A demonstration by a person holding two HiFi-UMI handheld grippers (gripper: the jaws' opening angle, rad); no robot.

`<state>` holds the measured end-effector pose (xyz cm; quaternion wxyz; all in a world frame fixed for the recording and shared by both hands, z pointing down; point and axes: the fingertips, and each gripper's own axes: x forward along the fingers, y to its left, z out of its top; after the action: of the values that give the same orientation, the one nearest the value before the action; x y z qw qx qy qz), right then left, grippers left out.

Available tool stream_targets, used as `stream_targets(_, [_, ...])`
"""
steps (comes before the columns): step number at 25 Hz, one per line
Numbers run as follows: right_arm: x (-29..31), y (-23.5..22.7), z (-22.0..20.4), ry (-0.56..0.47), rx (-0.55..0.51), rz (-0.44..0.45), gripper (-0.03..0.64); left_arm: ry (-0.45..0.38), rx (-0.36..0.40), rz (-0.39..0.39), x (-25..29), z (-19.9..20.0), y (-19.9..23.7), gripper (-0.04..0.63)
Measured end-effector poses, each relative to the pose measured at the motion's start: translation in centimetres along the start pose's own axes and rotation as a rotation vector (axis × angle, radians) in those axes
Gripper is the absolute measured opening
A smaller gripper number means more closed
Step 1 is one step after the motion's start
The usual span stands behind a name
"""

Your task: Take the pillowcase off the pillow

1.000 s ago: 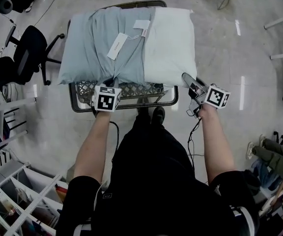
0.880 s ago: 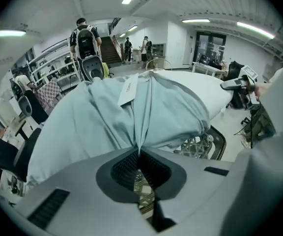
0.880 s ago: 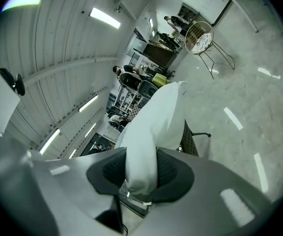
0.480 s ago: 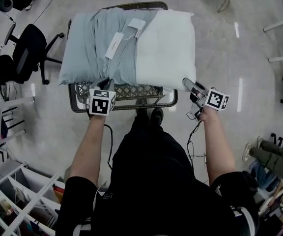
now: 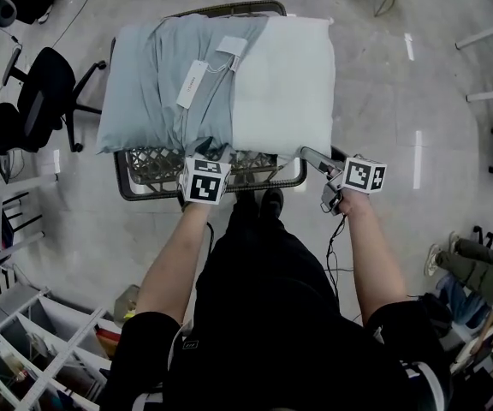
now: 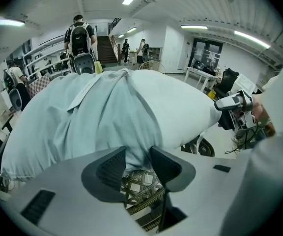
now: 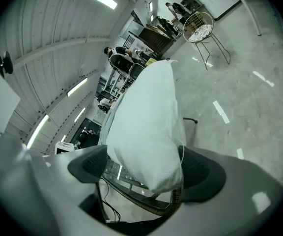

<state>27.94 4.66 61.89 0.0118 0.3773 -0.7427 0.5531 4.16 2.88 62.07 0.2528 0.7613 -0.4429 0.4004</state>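
the pale, glossy floor (image 5: 400, 144) is spreading out all round, with a black office chair (image 5: 50, 92) standing off to the left of the bench. the person in black (image 5: 272, 315) is standing at the near side of the bench (image 5: 148, 168), a low one with a woven top inside a dark frame, and is reaching both bare forearms forward. the pillow (image 5: 285, 84) is lying flat across the bench and hanging past its edges on both sides. its right part is showing bare and white. the blue-grey pillowcase (image 5: 139, 84) is covering the left part only, bunching into long folds near its open edge about the middle of the pillow. the left tongs (image 6: 137, 157) are pointing down at the near edge of the pillowcase, just left of the middle. they have just been opening and are now standing wide, with a fold of the blue-grey cloth lying loose between the pads. the right tongs (image 7: 146, 171) are sitting at the near right corner of the pillow. these too have just been opening and are standing wide around the white corner, with a gap showing on one side, so they are gripping nothing. a long white tag (image 5: 192, 84) is lying on the pillowcase folds, and a smaller white label (image 5: 232, 45) is lying further back near the cloth's open edge.
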Motion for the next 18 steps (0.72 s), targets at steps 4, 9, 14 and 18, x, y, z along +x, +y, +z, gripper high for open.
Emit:
stream_targets(4, [3.1, -0.4, -1.3, 0.043, -0.074, -0.070, 0.392, 0.042, 0.057, 0.038, 0.7, -0.9, 0.8, 0.035])
stream_targets(9, [2.8, 1.6, -0.2, 0.010, -0.085, -0.035, 0.207, 0.049, 0.047, 0.095, -0.2, -1.8, 4.4, 0.008])
stream_targets(14, [0.0, 1.7, 0.7, 0.040, -0.085, 0.000, 0.167, 0.042, -0.014, 0.125, -1.9, -2.1, 7.6, 0.008])
stream_targets(18, [-0.3, 2.1, -0.4, 0.063, -0.065, 0.035, 0.158, 0.023, -0.086, 0.100, -3.2, -2.3, 9.8, 0.008])
